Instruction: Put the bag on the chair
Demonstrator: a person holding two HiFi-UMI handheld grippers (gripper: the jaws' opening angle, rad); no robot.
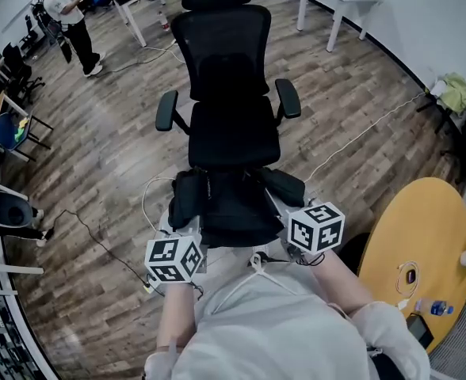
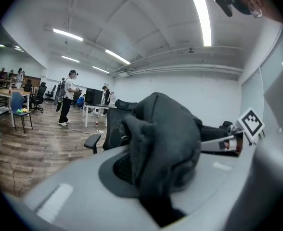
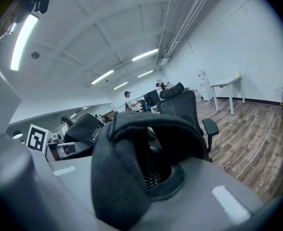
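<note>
Holding bag (image 1: 231,200) in front of chair (image 1: 231,125), fabric clamped in left gripper (image 1: 179,248) and right gripper (image 1: 306,226).
Keep level, clear front edge, lower onto middle before unclamping.

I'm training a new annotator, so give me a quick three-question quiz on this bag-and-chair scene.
1. True or false: the bag lies on the chair with nothing gripping it.
2. The chair stands: A) straight ahead of the person, B) behind the person, C) tipped on its side.
3. How many tools are shut on the bag?
Key: 1 false; 2 A; 3 two, the left tool and the right tool.
</note>
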